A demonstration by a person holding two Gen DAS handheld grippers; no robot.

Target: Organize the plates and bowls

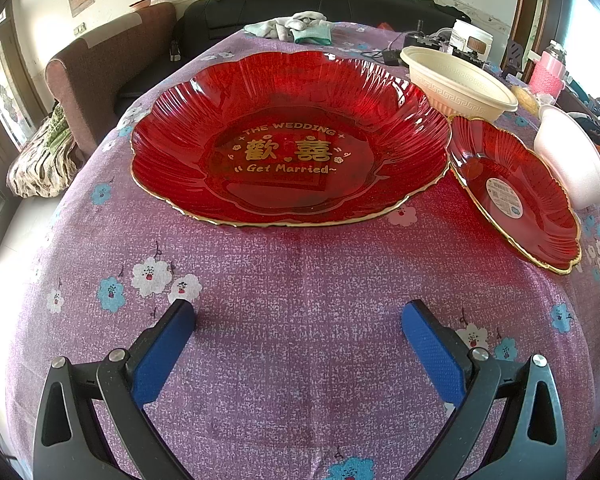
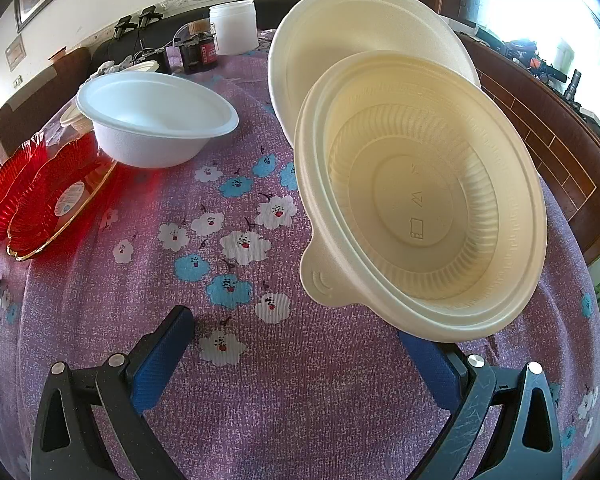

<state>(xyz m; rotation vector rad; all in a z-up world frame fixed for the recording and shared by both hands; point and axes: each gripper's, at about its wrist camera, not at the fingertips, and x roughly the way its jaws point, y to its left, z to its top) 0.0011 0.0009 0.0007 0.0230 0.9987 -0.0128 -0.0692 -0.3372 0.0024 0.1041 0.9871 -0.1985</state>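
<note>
A large red glass plate (image 1: 290, 140) with gold lettering lies on the purple flowered tablecloth (image 1: 300, 280), ahead of my open left gripper (image 1: 298, 320), whose fingers hold nothing. A small red plate (image 1: 516, 196) sits to its right, tilted against a white foam bowl (image 1: 572, 160). In the right wrist view a cream ribbed bowl (image 2: 420, 200) stands close at the right, its near rim covering the tip of the right finger. A bigger cream bowl (image 2: 364, 40) is right behind it. My right gripper (image 2: 300, 328) is open. The white foam bowl (image 2: 156, 120) and small red plate (image 2: 60, 204) lie to the left.
A cream bowl with a key-pattern rim (image 1: 460, 84) stands behind the red plates. A white jar (image 2: 234, 28), a dark bottle (image 2: 200, 52), cables and a cloth (image 1: 296, 24) crowd the table's far end. A brown chair (image 1: 100, 72) is at the left, a wooden cabinet (image 2: 540, 120) at the right.
</note>
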